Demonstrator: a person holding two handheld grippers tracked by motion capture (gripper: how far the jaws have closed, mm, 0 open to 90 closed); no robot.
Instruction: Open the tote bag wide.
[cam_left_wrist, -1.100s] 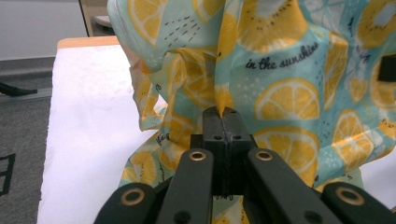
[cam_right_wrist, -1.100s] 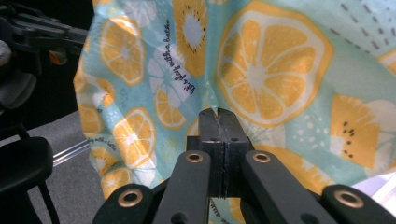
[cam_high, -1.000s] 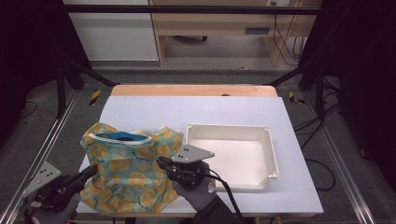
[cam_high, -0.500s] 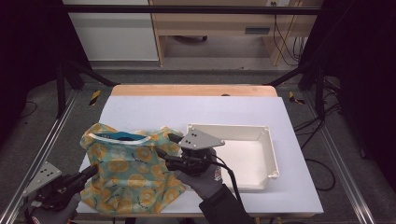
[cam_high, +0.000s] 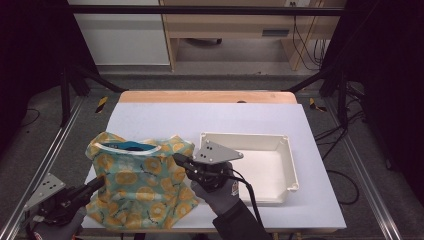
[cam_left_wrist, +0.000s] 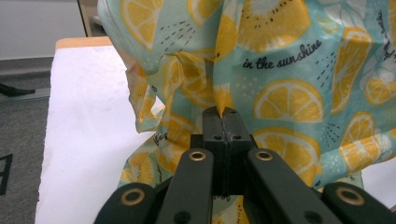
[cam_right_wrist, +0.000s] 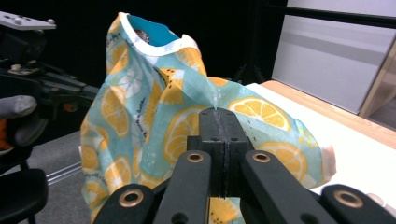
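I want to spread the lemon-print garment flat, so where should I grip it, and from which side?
Grip the lemon-print garment at its side edges, coming in low from the near table edge, probably as now: the left gripper pinches a fold at its left, the right gripper at its right. The white-banded neckline lies farthest away, so near-side holds can likely tension it evenly.

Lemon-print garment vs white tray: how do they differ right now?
The garment is soft, crumpled and patterned in teal and yellow; the tray is rigid, plain white and boxy. The left gripper and right gripper both pinch the garment; the tray is untouched. Both sit on the table.
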